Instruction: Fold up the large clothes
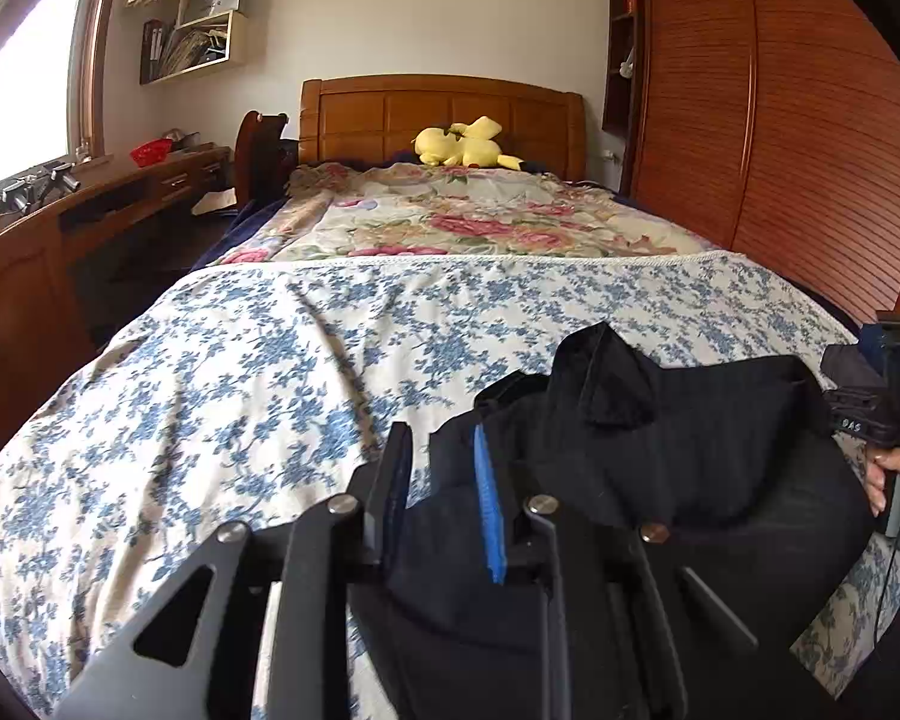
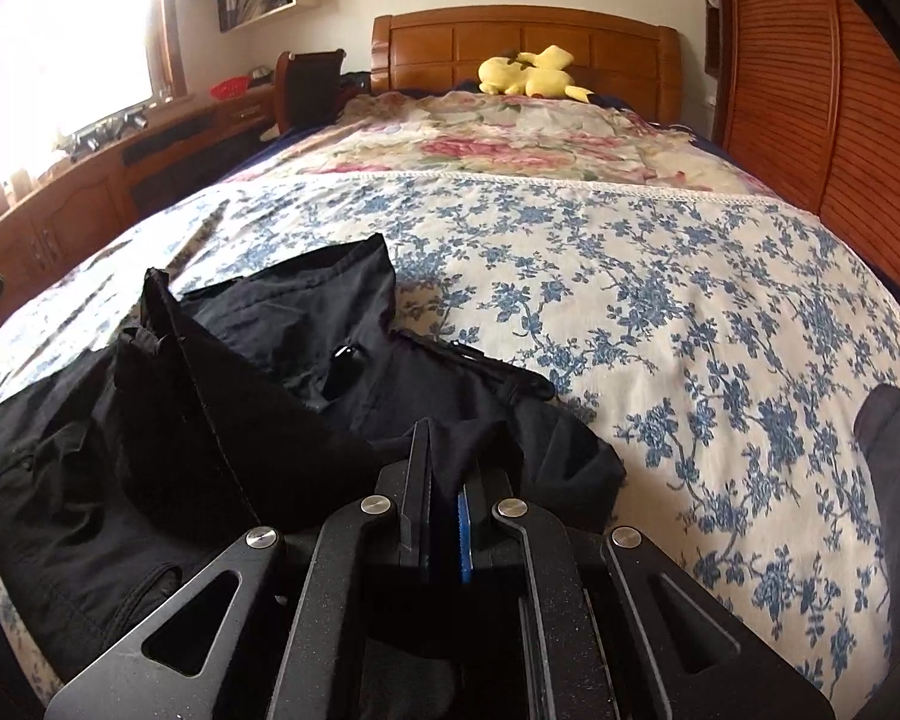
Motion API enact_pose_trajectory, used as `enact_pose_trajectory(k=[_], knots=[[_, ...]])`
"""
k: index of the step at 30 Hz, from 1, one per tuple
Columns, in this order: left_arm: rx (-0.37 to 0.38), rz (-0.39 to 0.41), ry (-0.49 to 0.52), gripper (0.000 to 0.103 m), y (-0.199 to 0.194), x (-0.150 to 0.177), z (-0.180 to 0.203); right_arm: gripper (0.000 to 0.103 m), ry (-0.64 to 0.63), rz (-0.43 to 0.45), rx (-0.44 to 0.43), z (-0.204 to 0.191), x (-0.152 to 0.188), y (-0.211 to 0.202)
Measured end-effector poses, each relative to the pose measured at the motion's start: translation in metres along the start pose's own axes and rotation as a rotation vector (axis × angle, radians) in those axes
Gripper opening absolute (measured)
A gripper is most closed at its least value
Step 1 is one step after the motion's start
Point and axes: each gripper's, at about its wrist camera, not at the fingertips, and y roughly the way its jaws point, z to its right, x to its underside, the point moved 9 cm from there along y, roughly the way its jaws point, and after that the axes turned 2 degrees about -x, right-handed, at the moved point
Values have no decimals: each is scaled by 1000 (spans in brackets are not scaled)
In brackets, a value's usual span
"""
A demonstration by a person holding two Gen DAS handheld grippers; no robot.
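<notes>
Here we found the crumpled black fabric garment lying bunched at the near end of the bed, on the blue-flowered white bedspread. Our left claw stood spread, with its blue-padded finger over the garment's edge. Our right claw was pressed together, pinching a fold of the garment. A yellow plush toy lay against the wooden headboard.

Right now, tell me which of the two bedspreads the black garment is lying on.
The blue-flowered bedspread, nearer the grippers. The black garment rests on it; the pink-flowered bedspread lies beyond, toward the headboard, with no garment on it.
</notes>
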Motion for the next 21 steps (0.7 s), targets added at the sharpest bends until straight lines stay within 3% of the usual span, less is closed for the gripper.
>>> enact_pose_trajectory(k=[13,21], knots=[[69,14,13,24,28,-6,41,3,-94,-64,26,-9,-18,34],[61,4,6,25,31,8,31,3,-120,-77,17,-12,-35,56]])
